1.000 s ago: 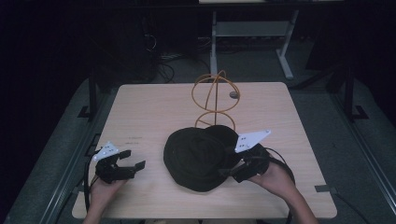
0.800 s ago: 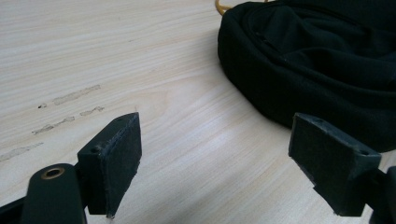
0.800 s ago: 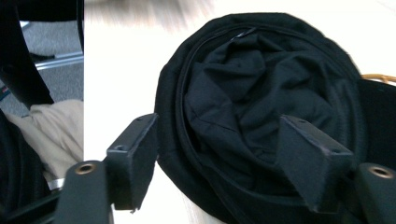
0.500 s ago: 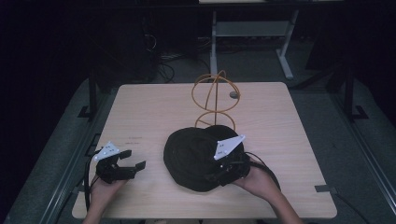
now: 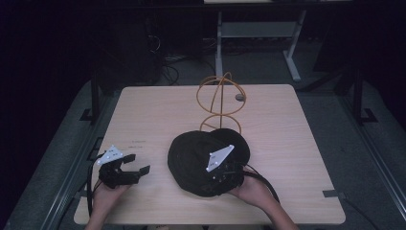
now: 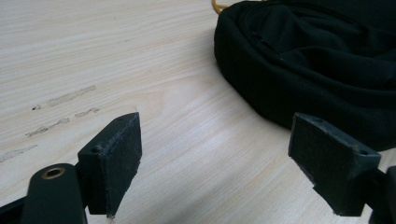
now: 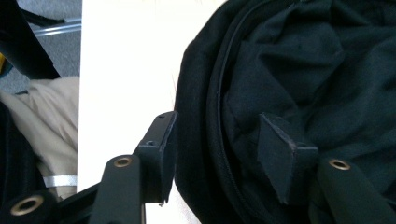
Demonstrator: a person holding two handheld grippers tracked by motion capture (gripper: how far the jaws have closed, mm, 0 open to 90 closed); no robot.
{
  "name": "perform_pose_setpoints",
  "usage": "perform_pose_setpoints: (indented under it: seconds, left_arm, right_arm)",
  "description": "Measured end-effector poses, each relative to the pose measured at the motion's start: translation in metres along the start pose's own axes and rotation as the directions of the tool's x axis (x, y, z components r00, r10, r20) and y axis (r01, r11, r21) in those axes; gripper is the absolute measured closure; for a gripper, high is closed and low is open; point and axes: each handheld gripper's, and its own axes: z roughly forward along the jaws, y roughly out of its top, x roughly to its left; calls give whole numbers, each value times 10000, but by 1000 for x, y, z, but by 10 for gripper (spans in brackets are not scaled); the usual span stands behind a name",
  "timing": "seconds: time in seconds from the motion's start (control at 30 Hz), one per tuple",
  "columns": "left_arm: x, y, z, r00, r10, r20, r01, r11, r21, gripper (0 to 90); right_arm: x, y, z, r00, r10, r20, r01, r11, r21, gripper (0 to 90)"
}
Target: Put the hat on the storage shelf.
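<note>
An orange wire stand (image 5: 219, 103) of looped rings rises upright at about 12 o'clock from the centre of the light wooden table (image 5: 297, 143). A small grey disc (image 5: 240, 97) lies just at its 2 o'clock. Beyond the table's far edge, at 12 o'clock, a white metal frame (image 5: 258, 28) stands on the dark floor.

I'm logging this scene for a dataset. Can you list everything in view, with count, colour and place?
black fabric bundle: one, black, crumpled near the table's front centre
wire stand: one, orange, upright just behind the bundle
table: one, light wood
desk frame: one, pale grey, on the floor beyond the table
left gripper: one, black with grey plate, front left of the table, jaws wide apart over bare wood
right gripper: one, black with grey plate, jaws astride the bundle's rim and just been closing
hands: two, at the near edge
</note>
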Motion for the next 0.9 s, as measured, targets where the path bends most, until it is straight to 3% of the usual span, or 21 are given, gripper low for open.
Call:
perform_pose_setpoints:
  seconds: [0.57,0.9]
  left_arm:
    - [-1,0,1,10000,13,32,-13,10000,4,171]
    - [-2,1,1,10000,51,44,-51,10000,38,171]
  right_arm:
    - [4,-5,20,9992,337,205,-347,9980,530,595]
    - [8,-4,20,9993,-64,382,46,9989,469,716]
